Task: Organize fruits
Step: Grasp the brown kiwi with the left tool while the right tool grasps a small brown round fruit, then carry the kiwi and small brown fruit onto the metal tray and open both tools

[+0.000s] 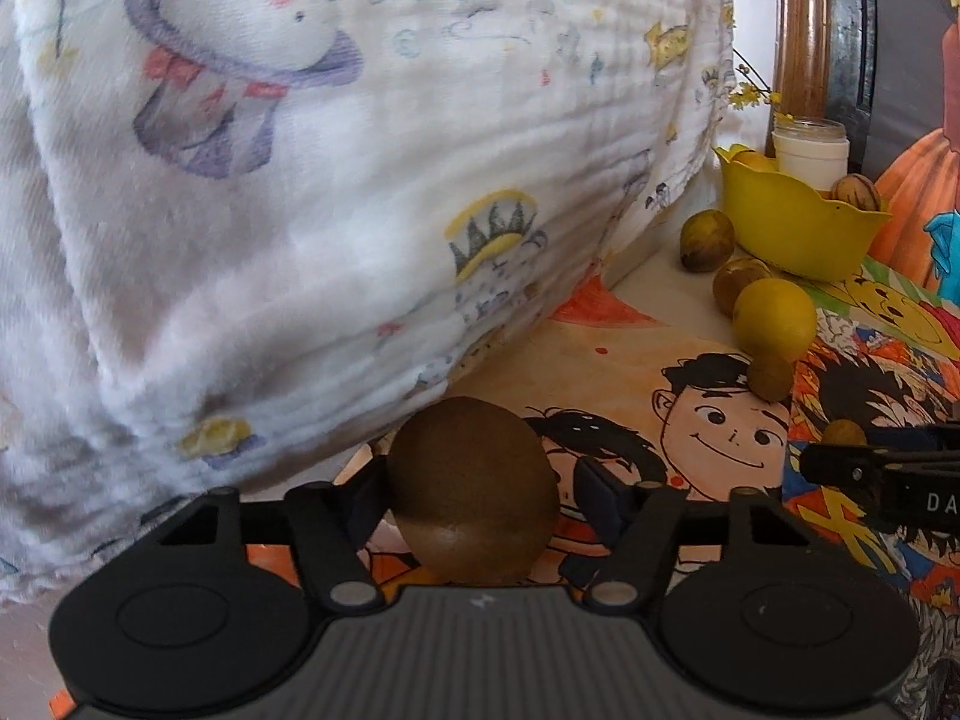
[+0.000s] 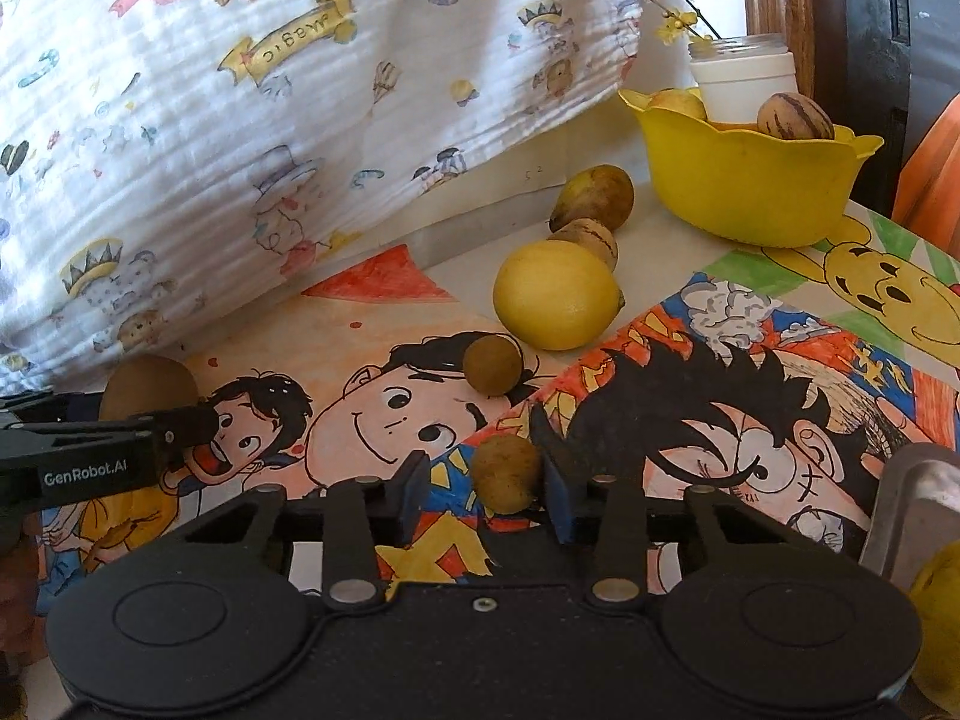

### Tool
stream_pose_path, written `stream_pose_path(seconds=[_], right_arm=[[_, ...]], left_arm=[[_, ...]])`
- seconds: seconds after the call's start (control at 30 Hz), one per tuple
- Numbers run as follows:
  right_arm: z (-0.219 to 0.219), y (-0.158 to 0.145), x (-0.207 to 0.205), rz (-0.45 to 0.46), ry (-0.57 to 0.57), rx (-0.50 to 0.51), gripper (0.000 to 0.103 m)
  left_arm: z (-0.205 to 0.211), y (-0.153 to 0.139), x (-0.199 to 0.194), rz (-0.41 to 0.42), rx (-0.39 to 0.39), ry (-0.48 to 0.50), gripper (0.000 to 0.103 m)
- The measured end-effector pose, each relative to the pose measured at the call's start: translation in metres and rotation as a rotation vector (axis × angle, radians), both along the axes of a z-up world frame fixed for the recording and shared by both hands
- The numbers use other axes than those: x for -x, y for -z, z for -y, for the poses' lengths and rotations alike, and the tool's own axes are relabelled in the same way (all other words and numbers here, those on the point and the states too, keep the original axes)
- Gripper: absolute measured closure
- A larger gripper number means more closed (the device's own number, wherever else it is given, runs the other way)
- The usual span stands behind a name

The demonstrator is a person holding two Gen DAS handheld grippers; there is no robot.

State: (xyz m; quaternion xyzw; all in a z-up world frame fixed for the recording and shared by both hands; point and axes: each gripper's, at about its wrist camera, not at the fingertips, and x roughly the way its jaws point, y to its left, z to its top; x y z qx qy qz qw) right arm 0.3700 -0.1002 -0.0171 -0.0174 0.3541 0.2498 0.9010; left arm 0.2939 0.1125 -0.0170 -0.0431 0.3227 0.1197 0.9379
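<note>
Brown kiwi [image 1: 471, 489] between left tongs [image 1: 474, 495] – tilted down | right tongs [image 2: 480, 489] – likewise

Left gripper [image 1: 474, 498] points forward and down over the tabletop, jaws half apart with a kiwi [image 1: 471, 489] between them; the left pad is at the fruit's side, the right pad stands just clear of it. Right gripper [image 2: 487, 489] is angled down too, jaws drawn narrow around a small brown fruit [image 2: 506, 471]: the right pad touches it, the left pad sits a little off. The two grippers are side by side, close together.
</note>
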Motion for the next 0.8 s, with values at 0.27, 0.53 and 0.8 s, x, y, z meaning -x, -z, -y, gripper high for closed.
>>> stream_pose_path(seconds=[0.27,0.53,0.8], right_arm=[[-0.006,0.0,0.005,0.012,-0.038,0.019,0.067],[-0.007,-0.001,0.012,0.004,-0.076,0.015,0.075],[-0.004,-0.003,0.021,-0.002,-0.096,0.007,0.075]], left_arm=[[0.0,0.0,0.0,-0.002,-0.013,-0.011,0.041],[0.001,-0.001,0.006,-0.008,0.015,0.013,0.042],[0.012,-0.004,0.016,-0.017,0.023,0.065,0.042]])
